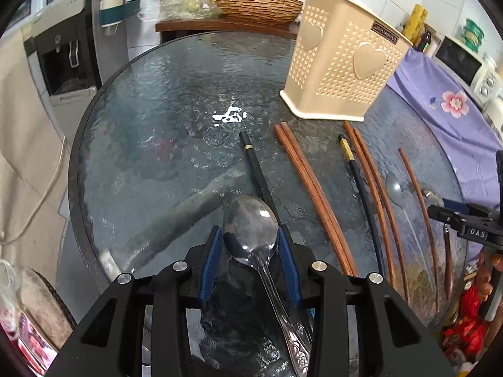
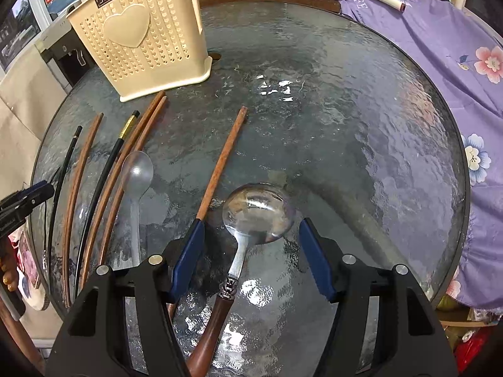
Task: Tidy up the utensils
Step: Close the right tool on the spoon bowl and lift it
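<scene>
The left gripper (image 1: 251, 238) is grasping a steel spoon (image 1: 250, 224); the right gripper (image 2: 250, 235) is straddling, released, a wooden-handled spoon (image 2: 257, 212).

Three spoons are showing: one steel spoon (image 1: 251, 226), one translucent spoon (image 2: 136, 169) and one wooden-handled spoon (image 2: 257, 213). Seven chopsticks are lying on the tabletop (image 1: 157, 110): five brown chopsticks (image 1: 312, 194) and two black chopsticks (image 1: 257, 169). One utensil holder (image 1: 339, 62) is standing there.

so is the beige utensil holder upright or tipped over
Upright. The beige utensil holder stands on its flat base on the glass table, open top upward. Whether anything is inside cannot be told.
</scene>
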The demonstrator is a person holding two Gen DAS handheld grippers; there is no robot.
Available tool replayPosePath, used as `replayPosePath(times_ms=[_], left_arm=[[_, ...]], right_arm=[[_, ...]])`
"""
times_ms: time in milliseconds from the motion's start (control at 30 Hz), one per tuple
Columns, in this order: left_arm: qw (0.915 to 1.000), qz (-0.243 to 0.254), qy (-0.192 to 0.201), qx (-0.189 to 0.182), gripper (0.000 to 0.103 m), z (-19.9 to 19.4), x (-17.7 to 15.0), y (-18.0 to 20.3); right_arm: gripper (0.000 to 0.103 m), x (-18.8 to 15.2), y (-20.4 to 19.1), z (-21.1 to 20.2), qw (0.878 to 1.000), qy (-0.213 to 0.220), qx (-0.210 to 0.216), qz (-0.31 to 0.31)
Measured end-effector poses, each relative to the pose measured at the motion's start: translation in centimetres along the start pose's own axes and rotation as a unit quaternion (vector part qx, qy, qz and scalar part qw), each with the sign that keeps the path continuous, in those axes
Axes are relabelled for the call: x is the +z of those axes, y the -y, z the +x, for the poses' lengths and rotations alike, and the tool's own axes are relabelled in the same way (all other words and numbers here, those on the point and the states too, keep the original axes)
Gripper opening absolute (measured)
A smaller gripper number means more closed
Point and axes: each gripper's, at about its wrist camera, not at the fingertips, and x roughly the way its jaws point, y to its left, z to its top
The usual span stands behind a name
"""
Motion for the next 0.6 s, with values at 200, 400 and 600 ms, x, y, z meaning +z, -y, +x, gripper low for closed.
replayPosePath(times_ms=[200,400,600], left_arm=[[1.0000,0.009,-0.001,0.004,0.036,0.5,0.7,-0.2],[0.9998,0.015,-0.009,-0.002,0.036,0.9,1.4,-0.5],[0.9998,0.015,-0.015,-0.006,0.036,1.0,1.7,-1.0]], right_arm=[[0.059,0.2,-0.4,0.1,1.000,-0.005,-0.010,-0.011],[0.059,0.2,-0.7,0.3,1.000,-0.010,-0.018,-0.022],[0.061,0.8,-1.1,0.6,0.999,-0.017,-0.017,-0.024]])
